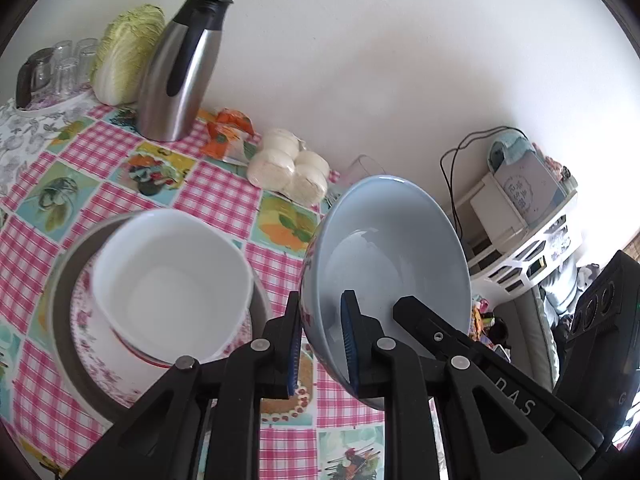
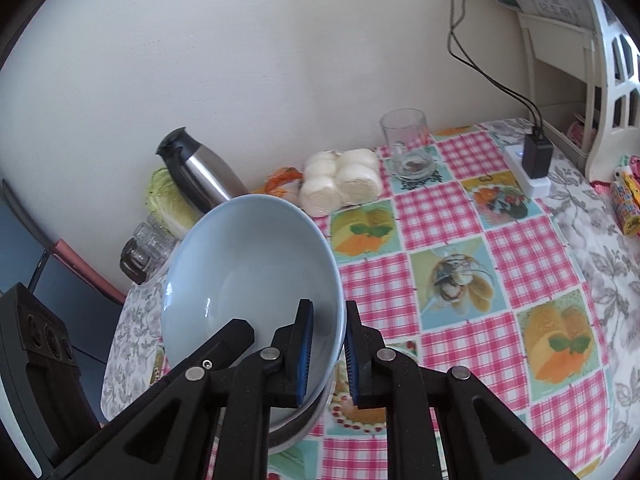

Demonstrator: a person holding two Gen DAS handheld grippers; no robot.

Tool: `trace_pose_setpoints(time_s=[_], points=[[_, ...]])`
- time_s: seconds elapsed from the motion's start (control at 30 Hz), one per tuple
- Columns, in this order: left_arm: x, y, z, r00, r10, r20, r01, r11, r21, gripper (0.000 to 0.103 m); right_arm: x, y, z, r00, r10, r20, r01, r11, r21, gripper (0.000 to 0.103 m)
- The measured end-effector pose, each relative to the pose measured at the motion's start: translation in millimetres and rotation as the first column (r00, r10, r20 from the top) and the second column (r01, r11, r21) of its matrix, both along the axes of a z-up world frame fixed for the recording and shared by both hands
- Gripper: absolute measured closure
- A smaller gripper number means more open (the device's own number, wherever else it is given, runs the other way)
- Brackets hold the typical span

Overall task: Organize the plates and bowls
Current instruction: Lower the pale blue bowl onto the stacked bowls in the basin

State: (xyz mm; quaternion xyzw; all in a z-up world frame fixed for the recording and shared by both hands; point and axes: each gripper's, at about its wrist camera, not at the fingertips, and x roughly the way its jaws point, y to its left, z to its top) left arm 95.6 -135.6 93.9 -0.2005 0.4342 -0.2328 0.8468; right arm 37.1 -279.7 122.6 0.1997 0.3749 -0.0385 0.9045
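Checked tablecloth (image 1: 224, 200), my 2 grippers, left (image 1: 320, 350) and right (image 2: 326, 354), both pinching blue bowl (image 1: 394, 248) rim, tilted beside white bowl (image 1: 172, 280)

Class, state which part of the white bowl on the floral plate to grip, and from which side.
Probably the near rim of the white bowl, from above: it stands upright and open with thin steep walls, so one finger fits inside, one outside.
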Motion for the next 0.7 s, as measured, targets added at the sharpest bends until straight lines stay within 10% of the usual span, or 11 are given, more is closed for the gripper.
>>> trace_pose_setpoints(time_s=[0.7], points=[[17, 97, 3, 0.990, 0.139, 0.014, -0.139, 0.990, 0.009, 0.083, 36, 95, -10, 0.990, 0.138, 0.000, -0.138, 0.990, 0.018, 0.086]])
